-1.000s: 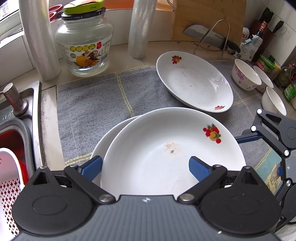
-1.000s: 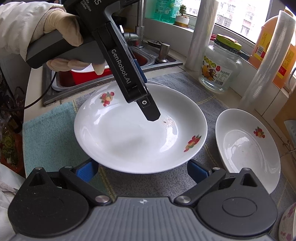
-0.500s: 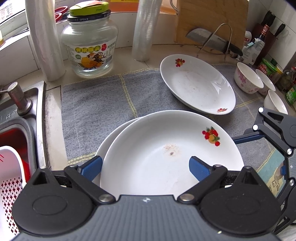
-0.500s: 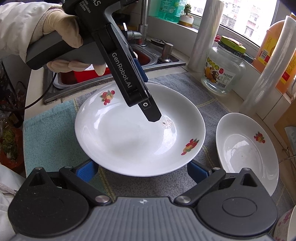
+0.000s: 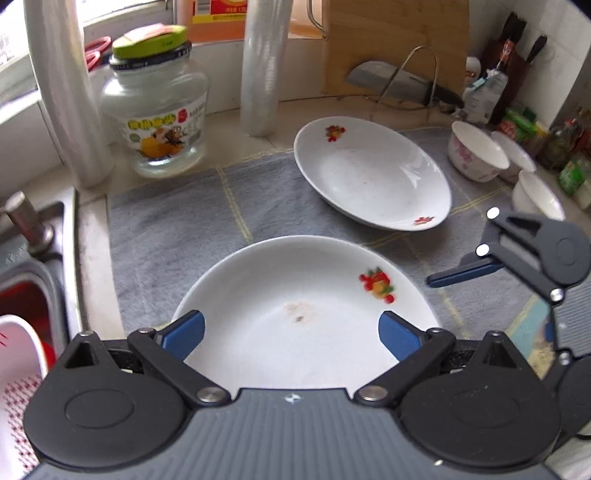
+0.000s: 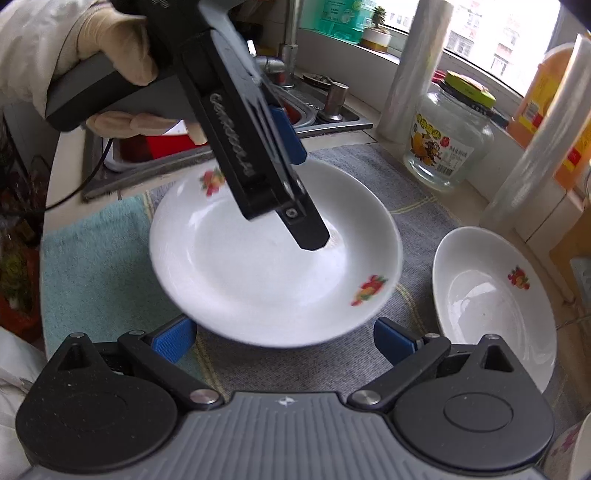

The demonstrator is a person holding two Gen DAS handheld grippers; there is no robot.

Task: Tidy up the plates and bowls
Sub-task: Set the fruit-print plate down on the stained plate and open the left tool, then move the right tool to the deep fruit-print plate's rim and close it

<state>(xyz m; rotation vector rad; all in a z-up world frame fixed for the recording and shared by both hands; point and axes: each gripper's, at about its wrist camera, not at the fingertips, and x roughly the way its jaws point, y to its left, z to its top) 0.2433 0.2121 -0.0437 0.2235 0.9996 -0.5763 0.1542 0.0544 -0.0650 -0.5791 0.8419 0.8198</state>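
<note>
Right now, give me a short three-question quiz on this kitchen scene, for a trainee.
1. True or false: the far plate is stacked on the near plate.
2. How many bowls stand at the right of the left wrist view?
3. The jar has a lid that is: A red, B green, C blue.
Key: 1 false; 2 three; 3 B.

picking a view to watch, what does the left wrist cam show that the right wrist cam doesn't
Only the left wrist view shows the three small bowls, the cleaver on its rack and the cutting board.

Only the right wrist view shows the gloved hand holding the left gripper over the near plate, and the faucet.

Both show the near plate, the far plate, the glass jar and the grey mat.
</note>
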